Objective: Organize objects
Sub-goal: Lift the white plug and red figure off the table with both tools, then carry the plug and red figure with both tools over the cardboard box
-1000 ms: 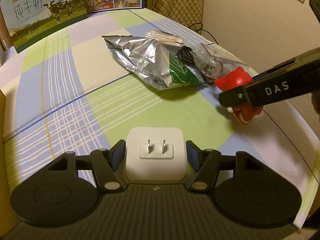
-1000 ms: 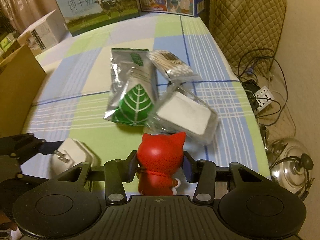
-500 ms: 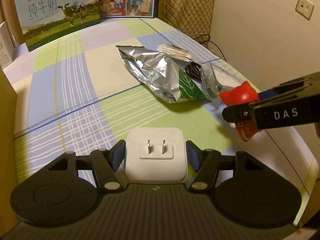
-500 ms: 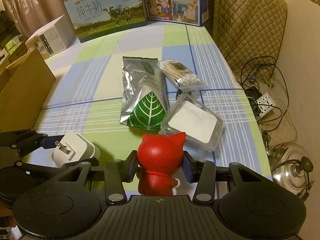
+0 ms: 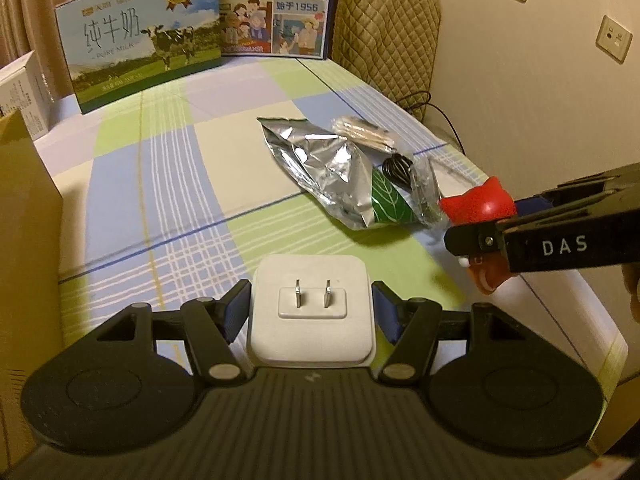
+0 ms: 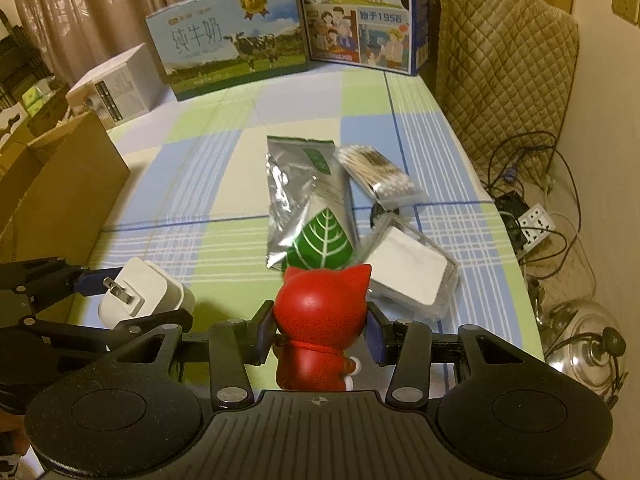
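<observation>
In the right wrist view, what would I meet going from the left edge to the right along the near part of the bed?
Cardboard box → white plug → red cat figure → clear packet with white pad → power strip on the floor.

Two matte-black handheld grippers, same build

Left gripper point(image 5: 312, 312): ribbed black body, round discs each side, silver pivot screws, blue finger pads point(image 5: 236, 312). Right gripper point(image 6: 320, 338): identical; white "DAS" lettering on its side, seen from left cam.
</observation>
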The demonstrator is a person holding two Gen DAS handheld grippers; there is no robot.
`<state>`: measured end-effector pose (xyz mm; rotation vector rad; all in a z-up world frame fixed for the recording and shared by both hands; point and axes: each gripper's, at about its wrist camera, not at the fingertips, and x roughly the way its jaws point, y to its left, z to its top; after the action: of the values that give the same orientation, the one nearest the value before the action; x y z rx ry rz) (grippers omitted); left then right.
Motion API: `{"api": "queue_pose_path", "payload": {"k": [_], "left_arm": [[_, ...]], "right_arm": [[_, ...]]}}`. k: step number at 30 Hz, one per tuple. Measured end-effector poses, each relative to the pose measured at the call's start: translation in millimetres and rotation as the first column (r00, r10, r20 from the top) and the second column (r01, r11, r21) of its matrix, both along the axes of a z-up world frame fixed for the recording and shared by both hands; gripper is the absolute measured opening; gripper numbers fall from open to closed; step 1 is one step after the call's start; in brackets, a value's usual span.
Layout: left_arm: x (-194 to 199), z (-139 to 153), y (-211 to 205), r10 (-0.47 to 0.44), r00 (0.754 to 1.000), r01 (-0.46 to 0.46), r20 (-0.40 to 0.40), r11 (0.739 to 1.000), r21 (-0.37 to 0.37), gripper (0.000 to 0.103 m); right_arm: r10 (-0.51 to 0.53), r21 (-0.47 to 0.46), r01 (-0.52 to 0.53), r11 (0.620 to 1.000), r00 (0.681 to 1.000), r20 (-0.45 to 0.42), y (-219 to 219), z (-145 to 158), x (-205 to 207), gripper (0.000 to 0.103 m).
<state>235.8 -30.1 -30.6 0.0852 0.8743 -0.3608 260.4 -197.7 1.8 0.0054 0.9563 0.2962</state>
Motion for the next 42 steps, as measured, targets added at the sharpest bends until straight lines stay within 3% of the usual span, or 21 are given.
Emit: {"api": "queue_pose_path", "payload": {"k": [12,21,27,34,42], "left_arm": [[-11,45,27,0.072,0.994,-0.068,0.083,0.996,-0.05,0.06],[-21,95,65,0.165,0.967,-0.159,0.193,0.986,-0.046,0.06],[-36,117,111,0.208,0.952,-0.214,0.225,0.977,0.003,0.06],[-50,138,188,0.313,0.917,-0.331,0.246,0.943,0.034,0.06],[-72,145,247,0.378,0.891,-0.407,0.251,0.911,0.07,0.06]], "right_arm": [[0.027,0.043,-0.031,0.999,0.994,0.106,22,39,-6,0.043],[0.092,0.089,-0.113,0.99,0.974,0.207,75,69,-9,0.043],[0.162,0.127,-0.196,0.972,0.957,0.239,119,81,-15,0.043],[0.234,0.174,-0.291,0.941,0.929,0.287,172,92,-22,0.043],[0.33,0.21,-0.4,0.892,0.894,0.302,234,93,-33,0.043]]}}
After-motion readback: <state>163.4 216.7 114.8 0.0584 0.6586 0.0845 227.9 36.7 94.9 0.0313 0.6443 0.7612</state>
